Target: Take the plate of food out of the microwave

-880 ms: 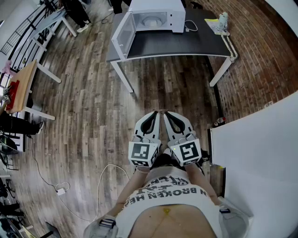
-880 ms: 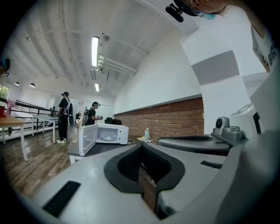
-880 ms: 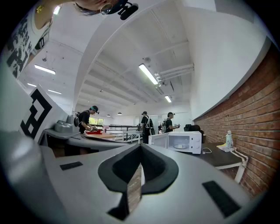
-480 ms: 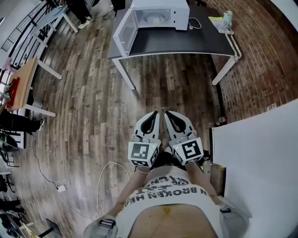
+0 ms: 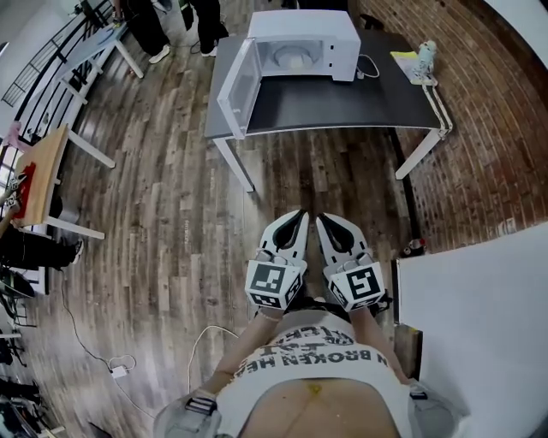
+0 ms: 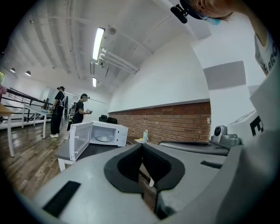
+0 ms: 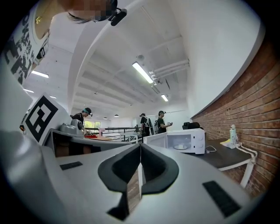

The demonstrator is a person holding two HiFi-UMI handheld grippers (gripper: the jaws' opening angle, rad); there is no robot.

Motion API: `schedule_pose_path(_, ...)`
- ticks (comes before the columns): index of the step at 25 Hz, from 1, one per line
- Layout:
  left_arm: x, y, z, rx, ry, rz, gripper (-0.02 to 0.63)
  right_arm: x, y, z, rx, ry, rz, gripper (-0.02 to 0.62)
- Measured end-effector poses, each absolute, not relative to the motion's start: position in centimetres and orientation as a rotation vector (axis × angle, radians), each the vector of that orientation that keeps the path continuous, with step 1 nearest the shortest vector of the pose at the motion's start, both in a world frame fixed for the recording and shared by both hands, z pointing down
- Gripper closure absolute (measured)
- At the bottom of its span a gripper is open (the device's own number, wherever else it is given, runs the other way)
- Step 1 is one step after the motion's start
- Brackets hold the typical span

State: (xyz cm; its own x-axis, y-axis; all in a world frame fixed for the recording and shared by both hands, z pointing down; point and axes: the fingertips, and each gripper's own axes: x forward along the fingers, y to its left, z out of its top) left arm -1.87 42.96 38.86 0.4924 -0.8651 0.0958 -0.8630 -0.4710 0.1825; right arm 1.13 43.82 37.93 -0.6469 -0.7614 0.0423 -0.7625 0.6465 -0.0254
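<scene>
Risk: my left gripper and right gripper are both clenched empty, well apart from the microwave; arriving unopened, they could shove its plate instead of grasping it.

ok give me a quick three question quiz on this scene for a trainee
1. Where is the plate? A: inside the microwave. B: on the table. C: held in a gripper.
2. True or false: the microwave's door is closed.
3. Fill in: the left gripper and the right gripper both have their jaws ____.

Key: 1 A; 2 false; 3 shut.
</scene>
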Motion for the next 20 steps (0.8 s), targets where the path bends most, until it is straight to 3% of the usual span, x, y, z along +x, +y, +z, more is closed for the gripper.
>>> schedule_pose_path(20, -10.0, 32.3, 40.2, 2.6, -1.432, 0.07, 0.598, -7.2, 32.6, 40.0, 1.375, -2.732, 0.105, 0.586)
